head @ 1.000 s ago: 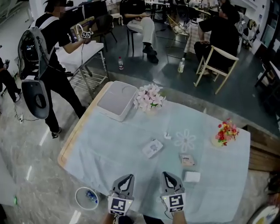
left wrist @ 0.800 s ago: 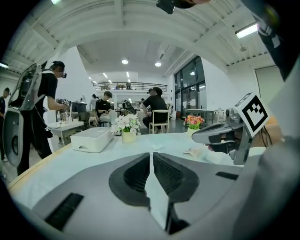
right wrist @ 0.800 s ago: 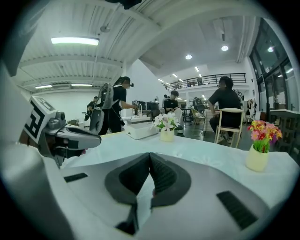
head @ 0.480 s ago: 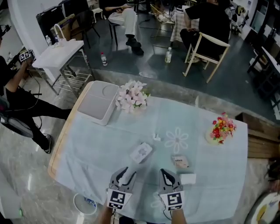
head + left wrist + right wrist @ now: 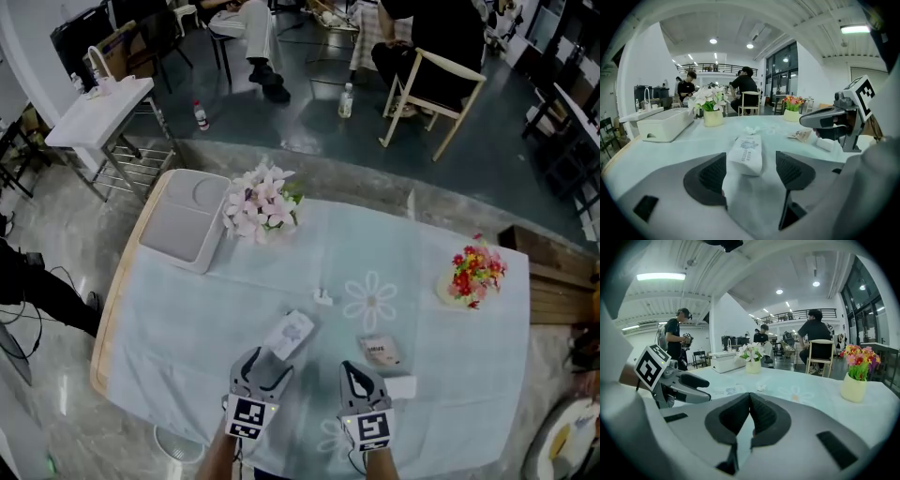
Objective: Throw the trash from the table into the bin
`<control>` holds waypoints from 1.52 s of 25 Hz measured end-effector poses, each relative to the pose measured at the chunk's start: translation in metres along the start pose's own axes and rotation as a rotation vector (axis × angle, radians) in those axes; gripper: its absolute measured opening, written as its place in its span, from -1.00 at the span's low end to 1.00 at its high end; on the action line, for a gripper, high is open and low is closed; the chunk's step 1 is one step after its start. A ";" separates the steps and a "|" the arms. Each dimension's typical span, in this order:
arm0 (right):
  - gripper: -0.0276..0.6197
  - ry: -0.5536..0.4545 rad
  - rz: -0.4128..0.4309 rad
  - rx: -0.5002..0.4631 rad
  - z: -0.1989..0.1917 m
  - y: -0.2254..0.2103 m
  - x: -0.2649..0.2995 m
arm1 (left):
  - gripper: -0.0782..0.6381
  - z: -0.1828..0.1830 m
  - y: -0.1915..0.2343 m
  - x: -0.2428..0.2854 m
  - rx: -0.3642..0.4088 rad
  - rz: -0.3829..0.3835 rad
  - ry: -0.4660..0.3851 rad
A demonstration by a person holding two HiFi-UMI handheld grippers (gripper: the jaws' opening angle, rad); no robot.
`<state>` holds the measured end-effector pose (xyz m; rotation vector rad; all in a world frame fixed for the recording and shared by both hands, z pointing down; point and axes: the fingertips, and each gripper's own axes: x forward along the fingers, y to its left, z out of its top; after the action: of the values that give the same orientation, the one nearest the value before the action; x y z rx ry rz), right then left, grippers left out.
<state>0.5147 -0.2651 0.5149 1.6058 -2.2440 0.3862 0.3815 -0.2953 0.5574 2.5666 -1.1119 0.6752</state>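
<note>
The white tissue packet is lying flat on the pale blue tablecloth, near the table's front edge. The left gripper is reaching over it. Its jaws have just been opening and are standing wide, with the packet's near end between the pads, which are not pressing on it. Just beside it, the right gripper is hovering with jaws pressed together and nothing between them. A small wrapper and a white block are lying ahead of the right gripper. The bin is standing on the floor below the table's left corner.
</note>
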 end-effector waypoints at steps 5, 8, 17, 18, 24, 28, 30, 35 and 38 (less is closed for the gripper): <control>-0.89 0.017 -0.009 0.006 -0.006 -0.007 0.008 | 0.14 -0.006 0.007 0.014 -0.015 0.004 0.027; -0.89 0.016 -0.006 0.014 -0.006 -0.008 0.012 | 0.14 -0.007 0.010 0.020 -0.014 -0.001 0.040; -0.89 0.003 -0.023 0.053 -0.007 -0.023 0.014 | 0.12 -0.014 0.010 0.030 0.001 0.012 0.064; -0.89 0.002 -0.025 0.054 -0.007 -0.024 0.013 | 0.07 -0.014 0.011 0.029 0.003 0.016 0.064; -0.89 0.001 -0.031 0.040 -0.008 -0.022 0.012 | 0.06 -0.009 0.011 0.028 0.017 0.023 0.047; -0.89 0.003 -0.033 0.024 -0.005 -0.017 0.007 | 0.06 0.001 0.009 0.017 0.021 0.027 0.017; -0.89 0.003 -0.032 0.018 -0.003 -0.012 0.004 | 0.06 0.007 0.011 0.007 0.028 0.040 -0.006; -0.89 -0.022 -0.010 0.000 0.009 0.009 -0.001 | 0.06 0.023 0.017 -0.025 0.033 0.095 -0.071; -0.89 -0.040 0.013 -0.010 0.014 0.027 -0.003 | 0.06 0.027 0.020 -0.049 0.031 0.119 -0.095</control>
<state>0.4879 -0.2596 0.5005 1.6080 -2.2827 0.3484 0.3460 -0.2893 0.5106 2.5984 -1.3030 0.6076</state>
